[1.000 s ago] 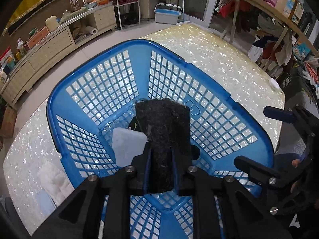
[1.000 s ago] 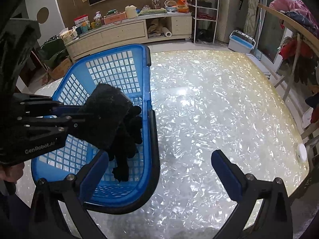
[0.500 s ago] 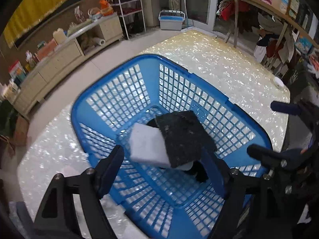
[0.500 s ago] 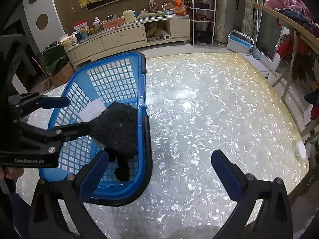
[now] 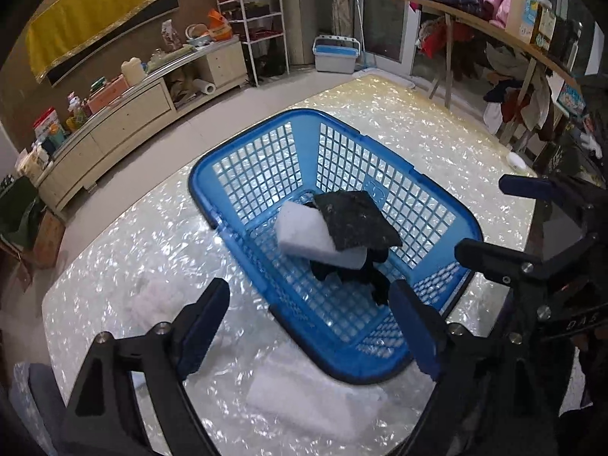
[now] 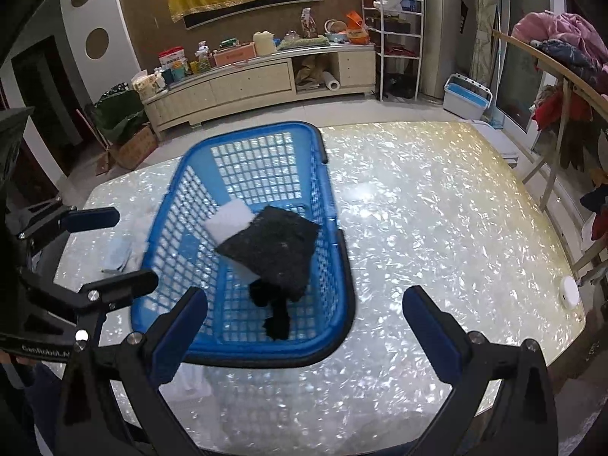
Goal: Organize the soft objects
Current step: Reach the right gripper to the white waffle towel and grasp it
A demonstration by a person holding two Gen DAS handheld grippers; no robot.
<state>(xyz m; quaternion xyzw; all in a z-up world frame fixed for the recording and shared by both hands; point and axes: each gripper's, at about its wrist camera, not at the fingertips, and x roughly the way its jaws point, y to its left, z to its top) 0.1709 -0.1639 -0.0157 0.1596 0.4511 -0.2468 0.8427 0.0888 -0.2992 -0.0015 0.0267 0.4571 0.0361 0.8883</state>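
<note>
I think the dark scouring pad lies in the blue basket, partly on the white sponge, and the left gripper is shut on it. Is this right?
Not quite. The left gripper is open and holds nothing, as the left wrist view shows. The dark scouring pad does lie in the blue basket, partly on the white sponge.

The left gripper [image 6: 100, 250] had white letters on its black side that read "GenRobot.AI". In the left view, the right gripper [image 5: 524, 216] showed "DAS".
</note>
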